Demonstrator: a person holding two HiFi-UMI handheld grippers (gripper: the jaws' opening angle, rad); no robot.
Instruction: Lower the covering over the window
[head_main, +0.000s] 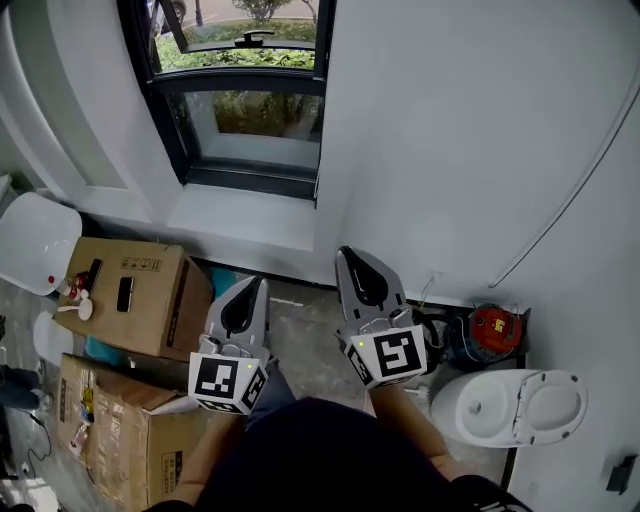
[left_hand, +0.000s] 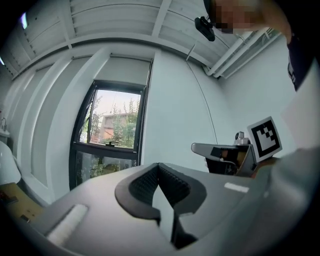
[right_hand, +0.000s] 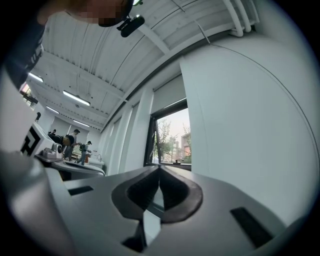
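Window (head_main: 250, 100) fills the top middle, glass fully bare. Blind (left_hand: 125, 70) sits rolled up just above the window, only a short strip showing, so I judge the lowering has not begun. Cardboard boxes (head_main: 140, 290) on the floor below and left of the window. Thin cord (left_hand: 210, 116) hangs on the wall right of the window, untouched. My left gripper (head_main: 255, 290) and right gripper (head_main: 350, 258) are both below the window, jaws pressed together, nothing between them. Left to do: reach the cord, grab it, pull the blind down.
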